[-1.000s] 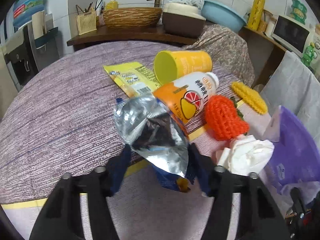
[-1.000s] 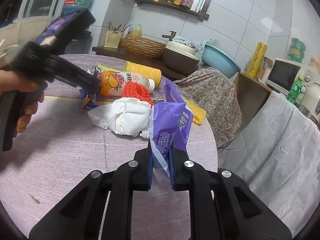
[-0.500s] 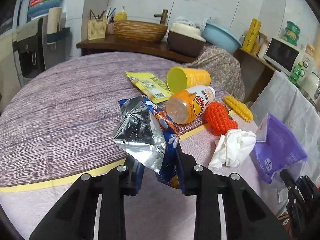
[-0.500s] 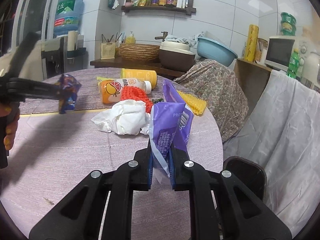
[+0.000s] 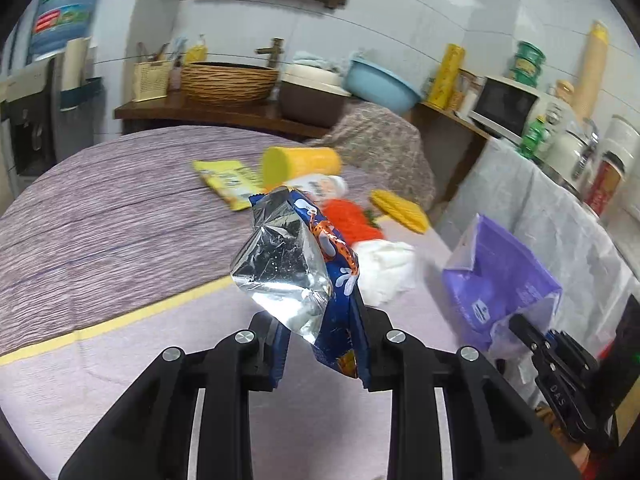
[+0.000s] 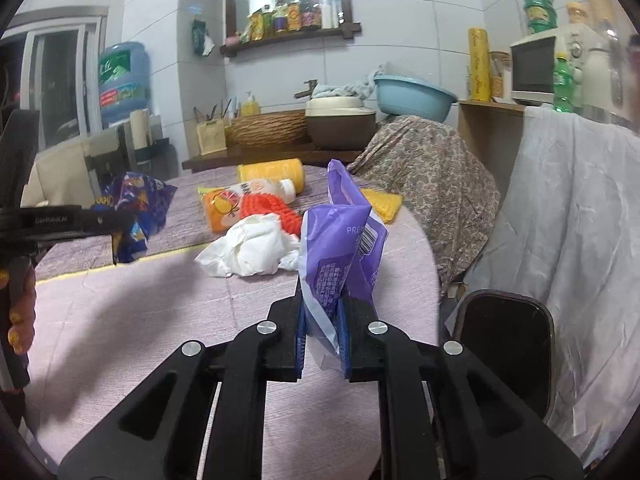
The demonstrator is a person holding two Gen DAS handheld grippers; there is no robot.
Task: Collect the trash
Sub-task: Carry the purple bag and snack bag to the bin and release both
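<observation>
Left gripper (image 5: 322,350) jaws pinched on a blue snack bag (image 5: 296,272), foil inside showing, held clear above the table (image 5: 100,240). The jaws have just been closing, with the bag between them. Looks like a lift-and-carry hold: gripped at the bottom edge, so the bag stands up out of the fingers.

Right gripper (image 6: 323,334) jaws pressed nearly together on a purple bag (image 6: 340,240), clamped low with the open top standing upright. My read: it's either the collection bag or another piece of trash, can't tell which. A black bin (image 6: 506,344) sits on the floor just past the table edge on the right, likely the drop point.

Still on the table, behind both grippers: crumpled white tissue (image 6: 252,250), a knitted orange piece (image 6: 272,208), an orange juice bottle (image 6: 240,200) lying on its side, a tipped yellow cup (image 5: 300,164) and a flat yellow packet (image 5: 230,182).

The surface is a round table under a purple cloth with a yellow stripe. Beyond it: a wooden counter with a wicker basket (image 5: 228,82), a blue basin (image 5: 380,86), a microwave (image 5: 506,106) and a tiled wall.
</observation>
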